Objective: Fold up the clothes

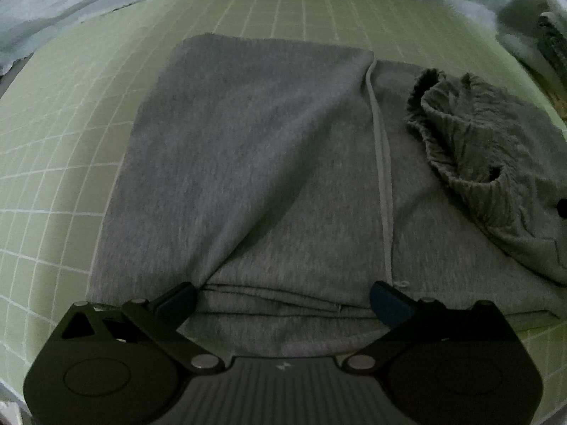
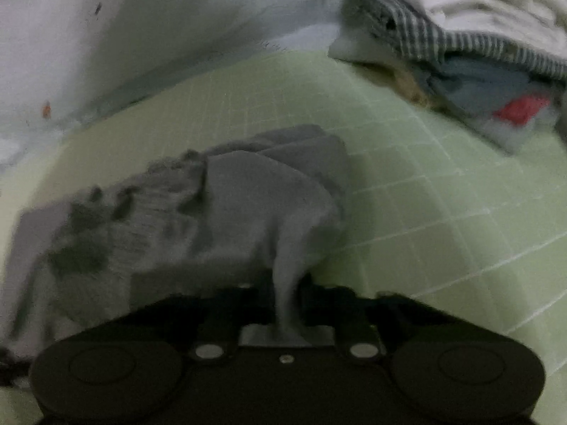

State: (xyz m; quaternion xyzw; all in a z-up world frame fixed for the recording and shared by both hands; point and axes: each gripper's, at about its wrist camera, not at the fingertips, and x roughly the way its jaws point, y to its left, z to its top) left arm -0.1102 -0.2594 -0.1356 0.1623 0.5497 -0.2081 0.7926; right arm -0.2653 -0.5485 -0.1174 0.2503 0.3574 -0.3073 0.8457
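Grey sweatpants [image 1: 255, 163] lie partly folded on the green gridded cutting mat [image 1: 53, 163] covering the tabletop, elastic waistband [image 1: 460, 124] bunched at the right. Left tool [image 1: 283, 301] hangs over the near folded edge with fingers spread wide, gripping nothing. Right tool [image 2: 288, 304] is pinched shut on a lifted tongue of the same fabric; a thin pinch like that could slip, or a hard pull could drag the stacked layers askew. Blur hides its fingertips, and the clothes pile [image 2: 478, 35] is cut off.
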